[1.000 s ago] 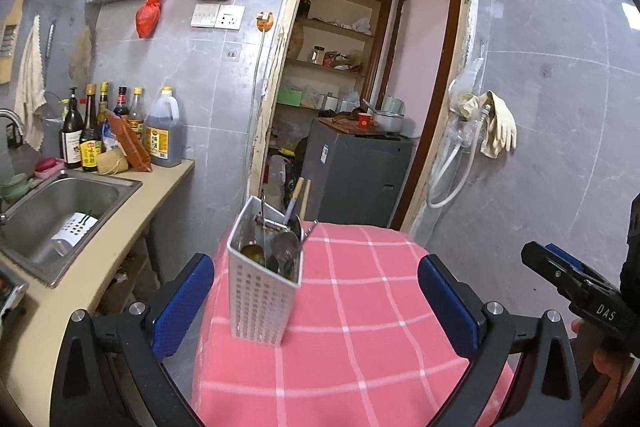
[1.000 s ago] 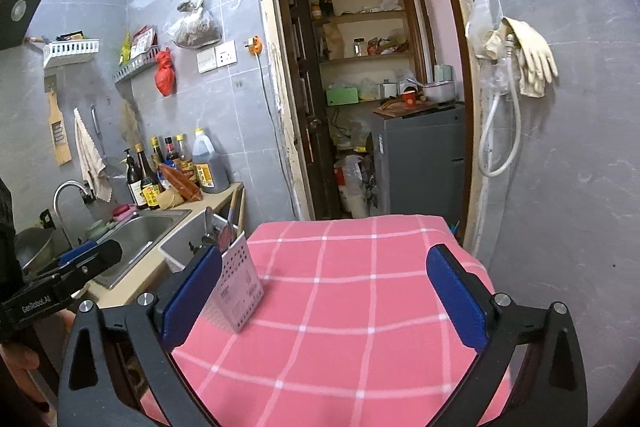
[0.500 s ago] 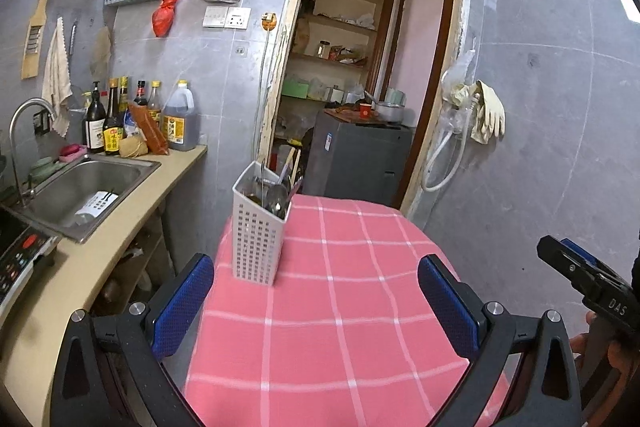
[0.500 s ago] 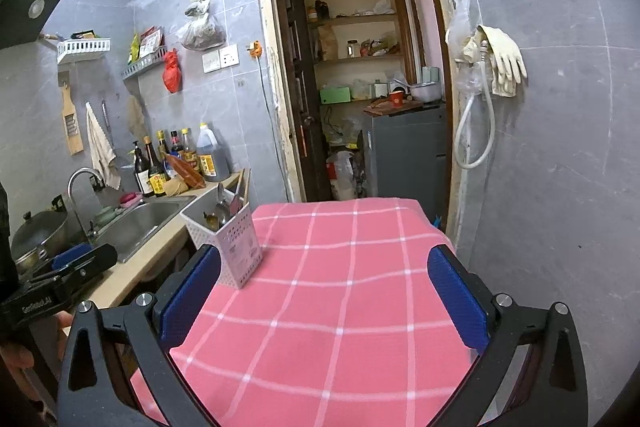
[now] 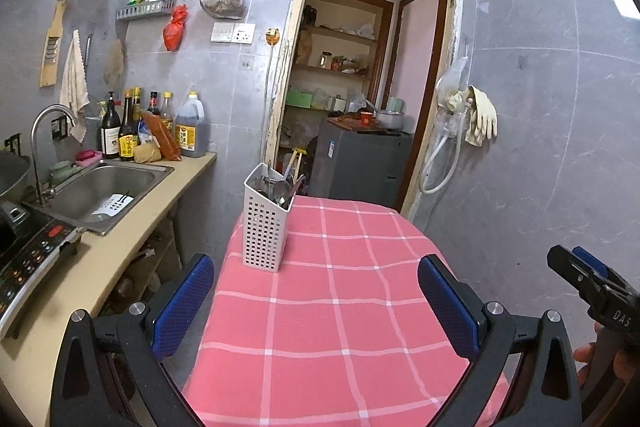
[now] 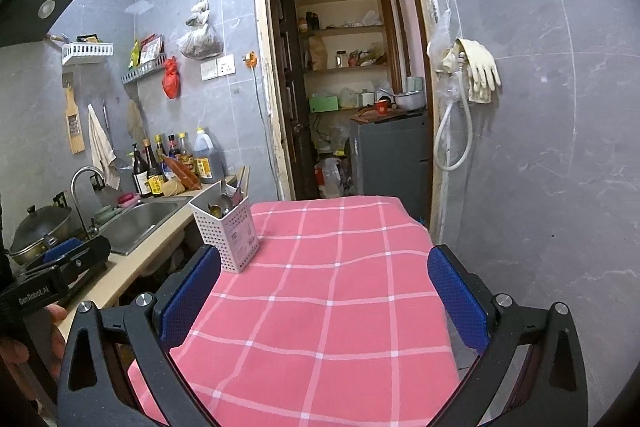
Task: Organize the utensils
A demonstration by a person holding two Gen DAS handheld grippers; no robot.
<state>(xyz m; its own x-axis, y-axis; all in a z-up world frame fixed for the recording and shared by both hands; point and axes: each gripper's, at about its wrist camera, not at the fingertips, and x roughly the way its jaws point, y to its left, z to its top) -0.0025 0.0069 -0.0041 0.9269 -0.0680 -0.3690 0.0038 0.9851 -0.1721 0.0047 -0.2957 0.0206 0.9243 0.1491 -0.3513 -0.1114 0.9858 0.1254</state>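
A white perforated utensil holder (image 5: 265, 223) stands upright at the far left of the pink checked table (image 5: 340, 307). Spoons and chopsticks (image 5: 285, 183) stick out of it. It also shows in the right wrist view (image 6: 228, 227) on the table (image 6: 320, 307). My left gripper (image 5: 316, 307) is open and empty, held back over the table's near part. My right gripper (image 6: 324, 303) is open and empty, also back from the holder. The right gripper shows at the left wrist view's right edge (image 5: 592, 287).
A counter with a steel sink (image 5: 100, 191), tap, bottles (image 5: 128, 131) and an induction hob (image 5: 24, 263) runs along the left. A doorway (image 5: 360, 87) lies behind the table, with a grey cabinet. Rubber gloves (image 5: 478, 115) hang on the right wall.
Both grippers have pulled back and up from the holder, which now looks smaller and farther. The holder has stayed in place on the table.
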